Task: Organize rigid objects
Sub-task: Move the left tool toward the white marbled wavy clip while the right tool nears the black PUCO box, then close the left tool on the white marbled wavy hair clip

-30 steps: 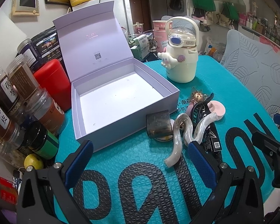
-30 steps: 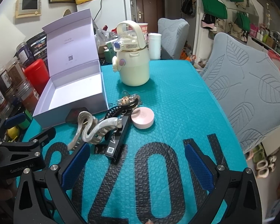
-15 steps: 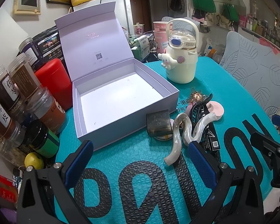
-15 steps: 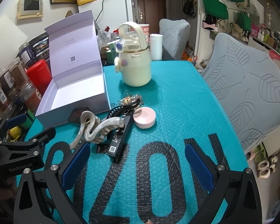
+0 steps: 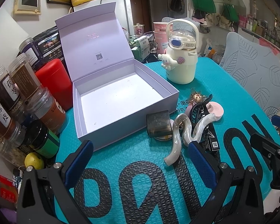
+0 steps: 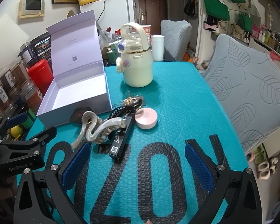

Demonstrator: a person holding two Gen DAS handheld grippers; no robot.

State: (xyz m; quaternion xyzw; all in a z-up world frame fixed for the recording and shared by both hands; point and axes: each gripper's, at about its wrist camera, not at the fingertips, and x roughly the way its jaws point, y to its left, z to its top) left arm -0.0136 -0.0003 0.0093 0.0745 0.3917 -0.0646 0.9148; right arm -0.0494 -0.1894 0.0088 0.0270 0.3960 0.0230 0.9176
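Both grippers, left gripper (image 5: 138, 156) and right gripper (image 6: 138, 160), gape wide and empty. Just beyond the left jaws lies a pearly hair clip (image 5: 184, 130), long axis running away rightward; the open box (image 5: 121, 100) sits farther left.

A teal bubble-textured mat with big black letters (image 6: 177, 100) covers the table. On it sit 1 open lavender cardboard box (image 5: 125, 100), 1 cream cartoon bottle (image 6: 137, 65), 1 round pink compact (image 6: 146, 118) and 1 pearly wavy hair claw (image 5: 184, 132).

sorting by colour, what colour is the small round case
Pale pink round case, clearest in the right wrist view.
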